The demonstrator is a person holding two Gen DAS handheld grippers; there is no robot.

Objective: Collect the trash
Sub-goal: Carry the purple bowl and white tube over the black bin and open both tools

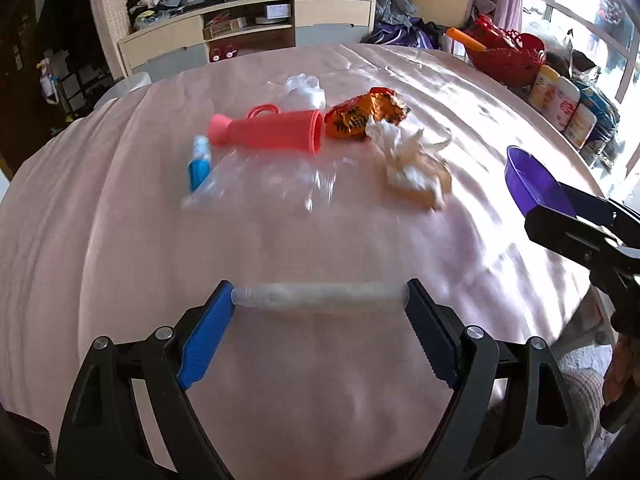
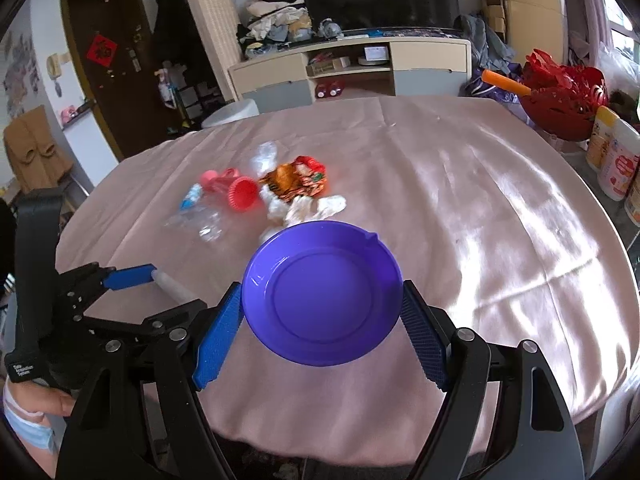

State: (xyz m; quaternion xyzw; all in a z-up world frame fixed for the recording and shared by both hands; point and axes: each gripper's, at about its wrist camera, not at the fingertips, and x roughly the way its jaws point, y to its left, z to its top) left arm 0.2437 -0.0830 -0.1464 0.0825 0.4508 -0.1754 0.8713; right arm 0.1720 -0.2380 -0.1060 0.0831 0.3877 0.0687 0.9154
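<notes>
On the pink tablecloth [image 1: 120, 240], my left gripper [image 1: 320, 292] is shut on a white tube [image 1: 320, 298], with its blue pads pressed on the tube's two ends. My right gripper [image 2: 322, 292] is shut on a purple dish [image 2: 324, 292] and holds it above the table by its rim. In the left wrist view the dish [image 1: 528, 180] hangs at the right. Beyond lie a red plastic cup [image 1: 272, 132] on its side, an orange wrapper [image 1: 364, 114], crumpled tissue [image 1: 416, 168], a crushed clear bottle [image 1: 260, 180] and a clear bag [image 1: 304, 90].
A red basket [image 1: 508, 54] and several white containers [image 1: 568, 108] stand along the table's right edge. A cluttered cabinet [image 1: 248, 28] stands behind the table. A person's hand [image 2: 44, 400] holds the left gripper's handle.
</notes>
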